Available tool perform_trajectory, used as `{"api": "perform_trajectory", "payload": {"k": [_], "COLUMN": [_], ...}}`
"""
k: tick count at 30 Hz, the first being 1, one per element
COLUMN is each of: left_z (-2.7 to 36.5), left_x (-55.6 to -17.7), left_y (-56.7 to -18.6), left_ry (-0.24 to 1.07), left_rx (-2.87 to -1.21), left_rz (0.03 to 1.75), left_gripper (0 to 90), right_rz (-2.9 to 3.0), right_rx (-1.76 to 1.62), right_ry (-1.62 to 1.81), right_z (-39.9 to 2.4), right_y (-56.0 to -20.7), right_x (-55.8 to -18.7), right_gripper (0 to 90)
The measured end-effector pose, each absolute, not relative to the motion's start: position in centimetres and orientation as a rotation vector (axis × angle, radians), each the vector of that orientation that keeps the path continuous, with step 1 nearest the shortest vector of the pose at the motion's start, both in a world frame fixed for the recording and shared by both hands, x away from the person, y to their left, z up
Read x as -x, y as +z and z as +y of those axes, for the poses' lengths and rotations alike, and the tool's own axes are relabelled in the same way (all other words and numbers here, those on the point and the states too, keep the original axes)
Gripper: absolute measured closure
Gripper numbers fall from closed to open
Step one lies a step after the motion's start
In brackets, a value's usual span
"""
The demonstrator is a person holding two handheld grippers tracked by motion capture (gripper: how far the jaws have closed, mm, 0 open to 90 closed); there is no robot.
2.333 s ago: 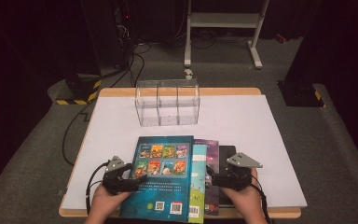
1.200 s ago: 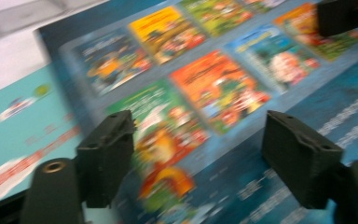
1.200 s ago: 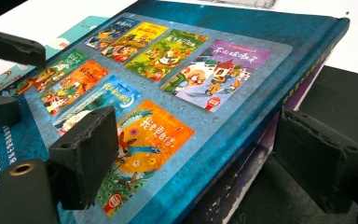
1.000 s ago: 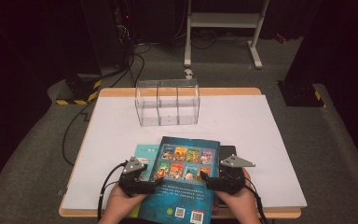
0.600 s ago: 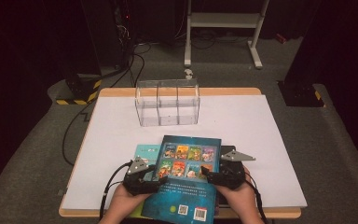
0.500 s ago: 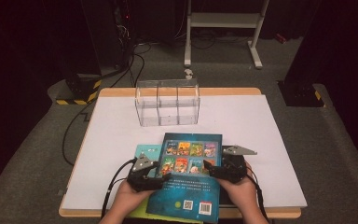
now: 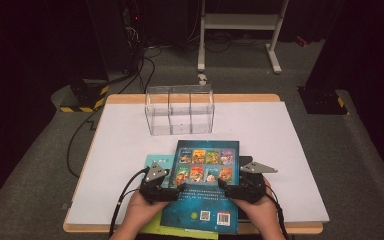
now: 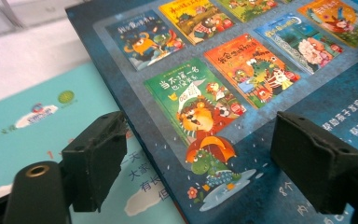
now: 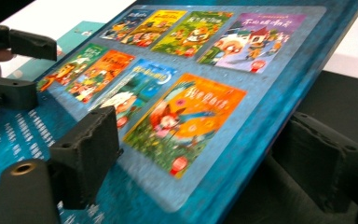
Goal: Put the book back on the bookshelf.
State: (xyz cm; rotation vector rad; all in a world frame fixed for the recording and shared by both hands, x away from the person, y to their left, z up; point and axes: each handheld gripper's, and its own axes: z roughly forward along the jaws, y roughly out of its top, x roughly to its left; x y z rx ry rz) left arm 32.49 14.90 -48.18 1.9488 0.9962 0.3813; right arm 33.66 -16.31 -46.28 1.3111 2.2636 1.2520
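A dark blue picture book with small cover pictures sits tilted over a stack near the table's front edge. My left gripper is at its left edge and my right gripper at its right edge. In the left gripper view the book has its edge between the jaws of the left gripper; a gap shows beside the left pad. In the right gripper view the right gripper straddles the edge of the book, one jaw over the cover, one below. Both pairs of jaws have just been opening.
A teal book lies under the blue one on the left, a black book on the right, and a yellow-green sheet at the front. A clear three-bay organizer stands at the back of the white table.
The blue book has shifted right off the stack and toward the front edge, which uncovered the teal book. Both grippers moved with it, and the left one came in a little to the right.
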Motion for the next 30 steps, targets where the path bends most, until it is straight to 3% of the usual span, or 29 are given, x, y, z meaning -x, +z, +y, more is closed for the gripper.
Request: {"api": "perform_trajectory", "payload": {"k": [6, 8, 18, 24, 30], "left_z": [15.8, 16.2, 16.2, 16.1, 16.3], "left_x": [-32.8, -33.0, -32.8, -32.9, -33.0], "left_y": [-48.6, -48.8, -48.8, -48.9, -48.9], "left_ry": [0.289, 0.245, 0.242, 0.242, 0.245], "left_rx": [-1.893, -1.877, -1.883, -1.878, -1.877], "left_rz": [1.061, 1.057, 1.021, 1.042, 1.057], "left_gripper": [19.0, 23.7, 32.5, 29.3, 23.4], "right_rz": [2.28, 2.281, 2.293, 2.306, 2.288], "right_rx": [-1.354, -1.352, -1.365, -1.355, -1.3], "right_ry": [1.318, 1.317, 1.315, 1.309, 1.288], "right_z": [-16.8, -16.8, -16.8, -17.1, -17.1], "right_y": [-46.6, -46.6, -46.3, -45.9, -45.5], "right_x": [-33.8, -33.8, -33.9, -33.7, -33.3], "right_gripper": [18.6, 18.7, 26.7, 36.3, 39.4]}}
